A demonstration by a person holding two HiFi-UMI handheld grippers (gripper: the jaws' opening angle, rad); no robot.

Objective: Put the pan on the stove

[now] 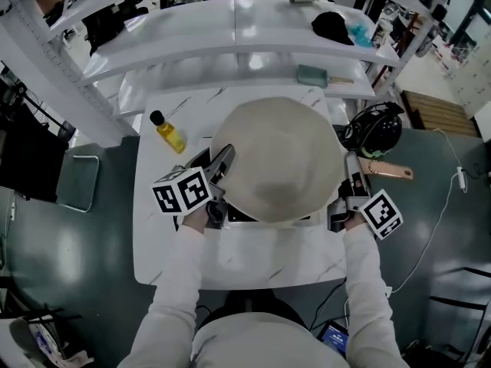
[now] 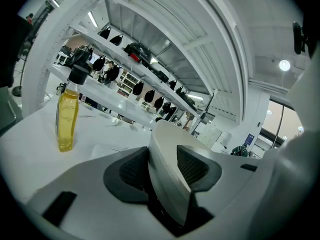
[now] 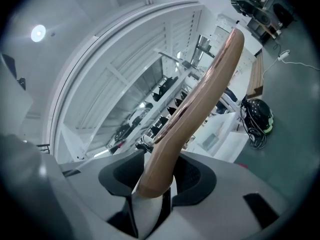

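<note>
A wide cream pan [image 1: 280, 159] with a copper-coloured handle [image 1: 387, 171] fills the middle of the head view over the white table. A dark strip of the stove [image 1: 230, 216] peeks out under its near edge. My left gripper [image 1: 222, 159] stands at the pan's left side. In the left gripper view its jaws [image 2: 162, 166] are open, with the pan's cream rim [image 2: 165, 154] between the pads. My right gripper [image 1: 353, 165] is at the pan's right side. In the right gripper view it [image 3: 157, 176] is shut on the handle [image 3: 200, 99] near its base.
A yellow bottle [image 1: 167, 131] with a black cap stands on the table [image 1: 253, 259] left of the pan and shows again in the left gripper view [image 2: 67, 115]. A black helmet-like object with cables [image 1: 376, 129] lies right of the table. White shelves [image 1: 230, 48] rise behind.
</note>
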